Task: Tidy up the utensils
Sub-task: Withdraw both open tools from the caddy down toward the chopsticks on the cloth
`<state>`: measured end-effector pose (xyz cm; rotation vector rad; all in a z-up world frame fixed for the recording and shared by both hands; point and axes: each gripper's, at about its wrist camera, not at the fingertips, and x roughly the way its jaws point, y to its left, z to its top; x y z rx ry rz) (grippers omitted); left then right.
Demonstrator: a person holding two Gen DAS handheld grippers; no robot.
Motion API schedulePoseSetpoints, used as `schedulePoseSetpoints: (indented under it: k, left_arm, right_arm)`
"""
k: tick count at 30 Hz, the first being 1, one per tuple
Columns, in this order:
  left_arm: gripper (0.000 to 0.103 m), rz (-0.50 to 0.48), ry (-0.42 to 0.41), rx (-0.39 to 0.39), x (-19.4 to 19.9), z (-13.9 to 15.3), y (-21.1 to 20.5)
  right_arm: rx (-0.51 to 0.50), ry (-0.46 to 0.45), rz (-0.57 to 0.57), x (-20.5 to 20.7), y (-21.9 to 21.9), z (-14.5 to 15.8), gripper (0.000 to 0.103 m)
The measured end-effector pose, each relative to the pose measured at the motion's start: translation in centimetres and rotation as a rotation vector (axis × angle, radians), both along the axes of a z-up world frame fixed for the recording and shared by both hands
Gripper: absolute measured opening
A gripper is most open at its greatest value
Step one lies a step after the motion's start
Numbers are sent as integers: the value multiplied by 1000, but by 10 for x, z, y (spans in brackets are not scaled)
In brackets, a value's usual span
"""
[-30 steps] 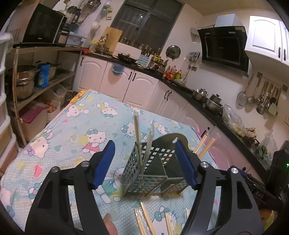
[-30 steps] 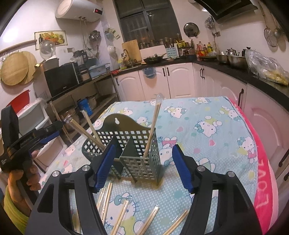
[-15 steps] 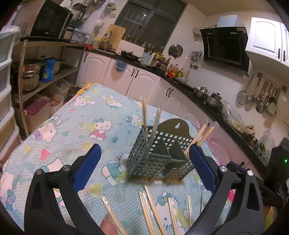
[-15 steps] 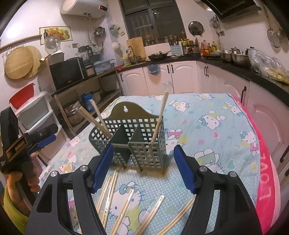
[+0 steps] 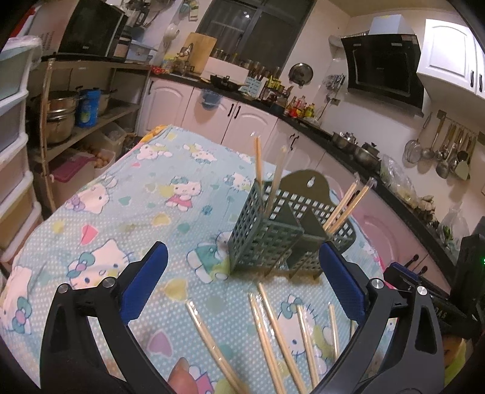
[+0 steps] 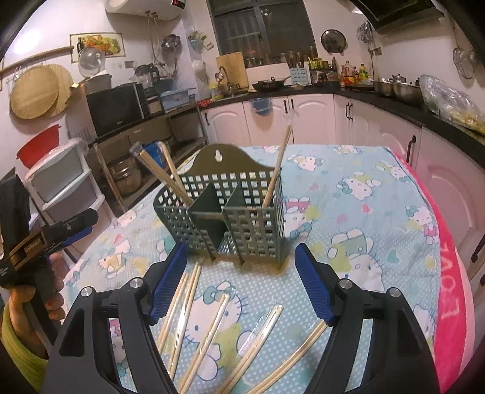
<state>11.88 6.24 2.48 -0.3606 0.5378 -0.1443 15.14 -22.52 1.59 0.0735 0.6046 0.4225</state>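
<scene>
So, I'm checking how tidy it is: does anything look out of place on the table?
Yes. Several wrapped chopsticks lie scattered on the tablecloth in front of the holder, pointing different ways; only a few stand in its outer compartments.

On the pink border of the blanket (image 6: 451,291), at the right side in the right wrist view, white letters run sideways along the edge and read "LOVE". The water heater (image 6: 145,4) on the wall at the top has a small red display with digits, too small to read. The microwave (image 6: 116,110) on the shelf carries a small brand mark on its door, not legible. In the left wrist view, the black body of the other gripper (image 5: 445,312) shows pale letters that look like "DAS", only partly visible. The blue canister (image 5: 88,107) on the shelf has a printed label, unreadable.
</scene>
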Motion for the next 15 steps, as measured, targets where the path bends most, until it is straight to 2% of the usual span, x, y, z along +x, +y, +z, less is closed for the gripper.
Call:
schedulePoseSetpoints:
  k: [15]
  left_arm:
    - [91, 5, 81, 28, -10, -31, 4]
  right_arm:
    - [-28, 48, 44, -6, 22, -24, 71]
